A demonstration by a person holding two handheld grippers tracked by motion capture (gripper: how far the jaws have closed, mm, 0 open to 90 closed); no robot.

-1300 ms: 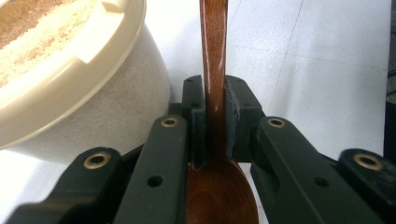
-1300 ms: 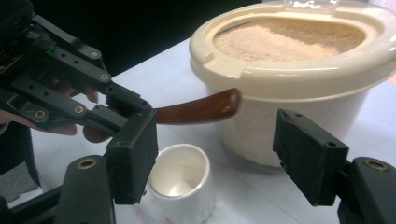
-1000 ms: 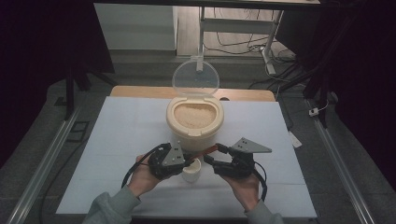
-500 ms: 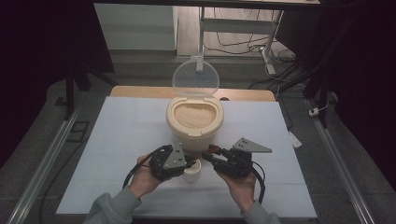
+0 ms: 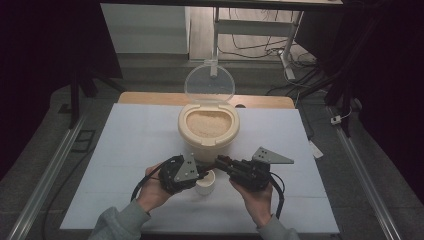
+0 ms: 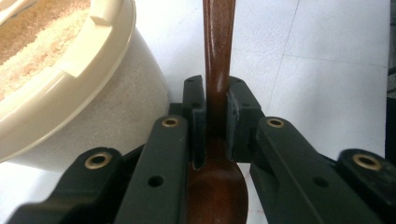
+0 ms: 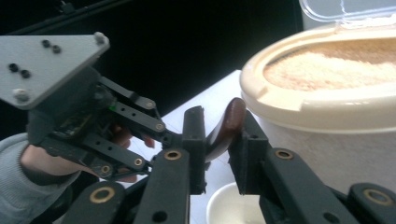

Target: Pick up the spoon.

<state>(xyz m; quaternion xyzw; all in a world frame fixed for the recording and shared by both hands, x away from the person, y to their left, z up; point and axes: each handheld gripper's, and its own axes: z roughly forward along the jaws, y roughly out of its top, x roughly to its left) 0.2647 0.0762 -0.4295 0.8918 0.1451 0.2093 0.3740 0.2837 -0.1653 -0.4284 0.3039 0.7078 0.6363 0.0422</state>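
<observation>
cream tub (image 5: 208,131) full of grain (image 5: 207,123)

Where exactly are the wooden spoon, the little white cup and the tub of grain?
wooden spoon (image 6: 218,70), left gripper view, on its handle.
little white cup (image 5: 205,183), high view, on its rim.
tub of grain (image 5: 206,146), high view, on its front wall.

Right claw (image 5: 218,161) now narrowed, jaws just closing in around the far end of the brown wooden spoon (image 6: 218,70), against the wide spread seen earlier. Spoon's handle tip (image 7: 227,125) now sitting between the right pads, just above the small white cup (image 5: 205,182), though firm contact hard to tell. Spoon thus bridged between left claw (image 5: 200,172) and right.
</observation>
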